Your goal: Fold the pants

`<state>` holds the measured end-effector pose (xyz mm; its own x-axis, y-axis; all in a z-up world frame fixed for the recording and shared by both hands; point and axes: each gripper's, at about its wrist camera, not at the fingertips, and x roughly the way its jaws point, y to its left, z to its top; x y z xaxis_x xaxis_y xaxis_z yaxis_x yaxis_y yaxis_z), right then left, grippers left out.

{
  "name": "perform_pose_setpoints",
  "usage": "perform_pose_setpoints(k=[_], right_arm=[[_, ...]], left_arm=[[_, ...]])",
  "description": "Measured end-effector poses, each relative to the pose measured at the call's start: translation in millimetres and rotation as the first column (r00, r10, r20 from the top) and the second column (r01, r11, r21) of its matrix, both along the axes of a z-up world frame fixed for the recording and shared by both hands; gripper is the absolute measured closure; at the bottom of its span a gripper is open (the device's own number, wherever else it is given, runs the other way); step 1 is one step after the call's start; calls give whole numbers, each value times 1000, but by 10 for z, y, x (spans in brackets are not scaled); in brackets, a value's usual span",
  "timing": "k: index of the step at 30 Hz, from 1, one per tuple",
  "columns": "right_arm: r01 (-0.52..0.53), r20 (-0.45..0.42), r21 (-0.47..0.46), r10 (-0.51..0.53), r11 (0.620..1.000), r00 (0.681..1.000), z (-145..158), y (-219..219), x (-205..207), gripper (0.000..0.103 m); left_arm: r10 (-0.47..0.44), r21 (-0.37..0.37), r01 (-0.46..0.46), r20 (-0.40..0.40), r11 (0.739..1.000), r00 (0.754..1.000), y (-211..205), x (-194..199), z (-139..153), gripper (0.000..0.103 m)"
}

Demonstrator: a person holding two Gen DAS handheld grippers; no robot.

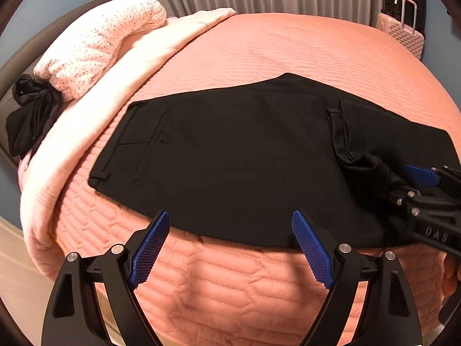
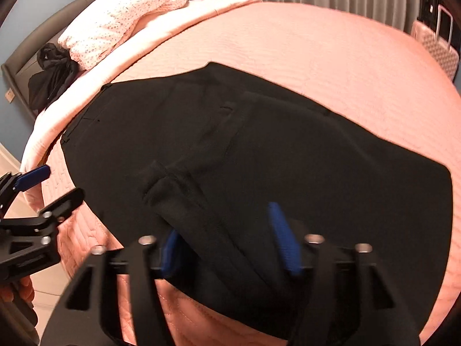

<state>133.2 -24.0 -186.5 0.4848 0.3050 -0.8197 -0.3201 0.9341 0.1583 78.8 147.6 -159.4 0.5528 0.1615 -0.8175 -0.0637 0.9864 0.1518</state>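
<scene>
Black pants lie spread flat across a salmon quilted bed, waistband and pocket toward the left. My left gripper hangs open over their near edge with nothing between its blue pads. At the right, a leg end is folded over into a bunched ridge. In the right wrist view that ridge of the pants runs between the pads of my right gripper. The jaws stand apart and do not pinch it. The left gripper shows at the left edge, open over the bed's side.
A floral pillow and a pale pink blanket sit at the head of the bed, with a bundle of black clothing beside them. A pink suitcase stands by the curtain. Floor shows beyond the bed's near-left edge.
</scene>
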Motion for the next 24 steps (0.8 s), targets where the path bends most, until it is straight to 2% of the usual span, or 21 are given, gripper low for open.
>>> perform_pose_setpoints(k=[2,4,5,6,7,10,11,14,16,17,19,20,21,23,24], right_arm=[[-12,4,4,12,1000,1000,20,80,47,43],[-36,3,46,36,998,999,39,164,87,43],[-62,-16,68,63,996,998,2,206,104,42],[-86,-55,38,88,996,995,-61,280,124,37],[-92,-40,7,93,996,995,-46,348,112,37],[-116,-5,92,117,989,993,114,405,74,38],[-114,0,83,115,990,993,143,414,69,38],[-128,44,-56,131,990,990,183,468,-9,38],[-156,83,-149,169,976,982,184,550,-27,38],[-165,91,-159,181,973,979,201,579,-4,38],[-181,76,-117,191,976,979,220,634,131,47],[-188,62,-93,194,978,979,221,664,226,54],[-190,48,-90,195,978,980,212,697,326,66],[-199,-15,-136,199,971,980,76,778,579,78],[-195,-34,-189,192,962,981,-4,794,670,83]], left_arm=[[2,-26,-2,1,1000,1000,1,22,-2,18],[3,-45,-3,-2,999,1000,23,39,-6,18],[6,-52,-6,-6,999,1000,49,48,-16,18],[20,-65,-21,-19,998,1000,114,66,-35,18],[41,-79,-43,-32,996,999,189,83,-51,18],[104,-133,-109,-49,985,993,484,101,-70,18],[123,-139,-129,-48,982,991,577,96,-73,18],[188,-132,-194,-57,972,980,855,60,-93,19],[222,-133,-228,-54,965,973,1008,14,-105,19],[235,-135,-241,-55,961,970,1062,-6,-116,19],[251,-135,-256,-57,957,966,1114,-37,-132,19],[256,-132,-262,-60,956,965,1124,-49,-139,19],[257,-131,-263,-61,956,964,1128,-50,-139,19],[253,-118,-257,-47,959,966,1107,-64,-132,18],[247,-117,-251,-45,961,968,1096,-72,-129,18]])
